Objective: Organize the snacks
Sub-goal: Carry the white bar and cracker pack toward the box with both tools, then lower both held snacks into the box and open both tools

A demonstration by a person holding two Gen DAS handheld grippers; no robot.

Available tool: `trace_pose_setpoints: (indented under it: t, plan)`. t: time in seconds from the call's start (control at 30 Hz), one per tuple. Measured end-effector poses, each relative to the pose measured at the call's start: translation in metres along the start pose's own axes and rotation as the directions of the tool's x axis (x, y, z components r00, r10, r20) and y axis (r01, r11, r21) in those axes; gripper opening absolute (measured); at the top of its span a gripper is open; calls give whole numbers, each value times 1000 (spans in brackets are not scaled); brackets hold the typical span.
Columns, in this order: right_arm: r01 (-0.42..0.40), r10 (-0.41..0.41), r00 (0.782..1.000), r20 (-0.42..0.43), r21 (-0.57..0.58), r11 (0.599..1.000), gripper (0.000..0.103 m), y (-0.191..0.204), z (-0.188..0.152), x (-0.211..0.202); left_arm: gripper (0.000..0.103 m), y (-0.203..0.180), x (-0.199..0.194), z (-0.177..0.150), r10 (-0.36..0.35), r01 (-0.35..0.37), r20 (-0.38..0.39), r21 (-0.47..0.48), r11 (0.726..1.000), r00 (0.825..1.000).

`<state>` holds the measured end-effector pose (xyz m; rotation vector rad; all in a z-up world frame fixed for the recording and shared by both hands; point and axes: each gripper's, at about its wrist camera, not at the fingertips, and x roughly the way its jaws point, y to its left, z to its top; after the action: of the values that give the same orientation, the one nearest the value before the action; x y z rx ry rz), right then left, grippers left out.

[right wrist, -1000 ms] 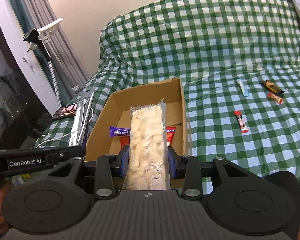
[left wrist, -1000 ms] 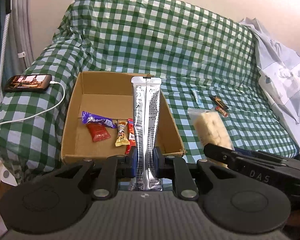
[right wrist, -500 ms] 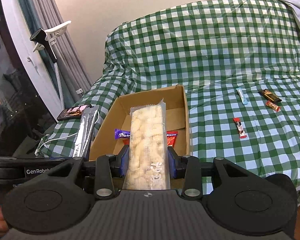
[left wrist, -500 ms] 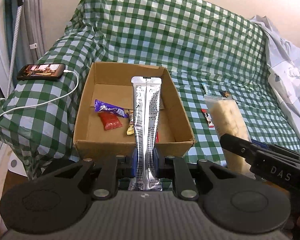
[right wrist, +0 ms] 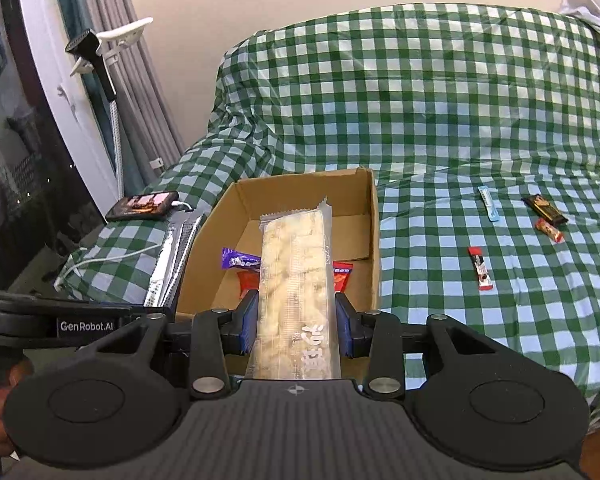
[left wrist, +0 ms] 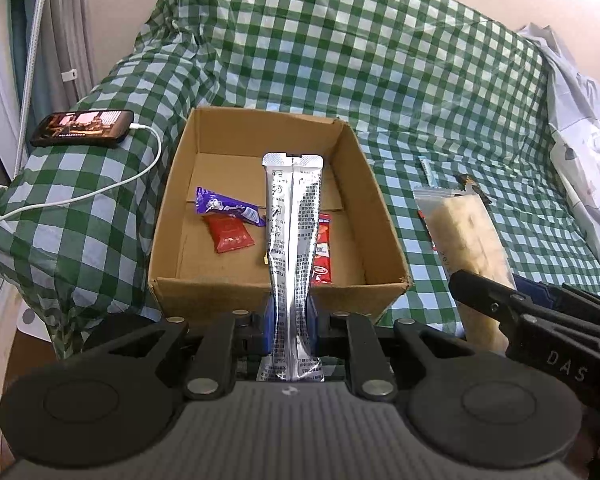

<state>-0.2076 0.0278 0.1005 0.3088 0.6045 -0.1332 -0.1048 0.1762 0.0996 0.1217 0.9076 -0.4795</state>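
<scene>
My left gripper [left wrist: 292, 326] is shut on a long silver foil packet [left wrist: 293, 236], held upright just in front of the open cardboard box [left wrist: 276, 292]. My right gripper [right wrist: 296, 326] is shut on a clear packet of pale puffed-rice snack [right wrist: 296, 276], held in front of the same box [right wrist: 374, 240]. The box holds a purple wrapper [left wrist: 228, 210], a red packet [left wrist: 230, 234] and a red bar [left wrist: 322, 252]. The rice packet also shows in the left wrist view [left wrist: 468, 236], the silver packet in the right wrist view [right wrist: 172, 260].
The box sits on a sofa under a green checked cloth [right wrist: 460, 120]. Loose snacks lie to its right: a red-white bar [right wrist: 481, 268], a blue stick [right wrist: 488, 202], a dark bar [right wrist: 544, 209], a small orange one [right wrist: 550, 230]. A charging phone [left wrist: 84, 128] rests on the left armrest.
Both grippers, each still holding its packet, have drawn back and up from the box; the box looks smaller and farther, more of the sofa shows.
</scene>
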Motion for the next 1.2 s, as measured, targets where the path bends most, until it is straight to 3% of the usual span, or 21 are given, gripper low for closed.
trace_pose_setpoints:
  t: [0.5, 1.2]
  plan:
    - [-8, 7, 999, -50, -19, 1000, 41, -7, 22, 56, 18, 30, 40, 48, 77, -77, -7, -50, 996, 997]
    - [-29, 41, 981, -192, 65, 997, 41, -35, 29, 168, 18, 33, 143, 93, 110, -115, -126, -35, 993, 986]
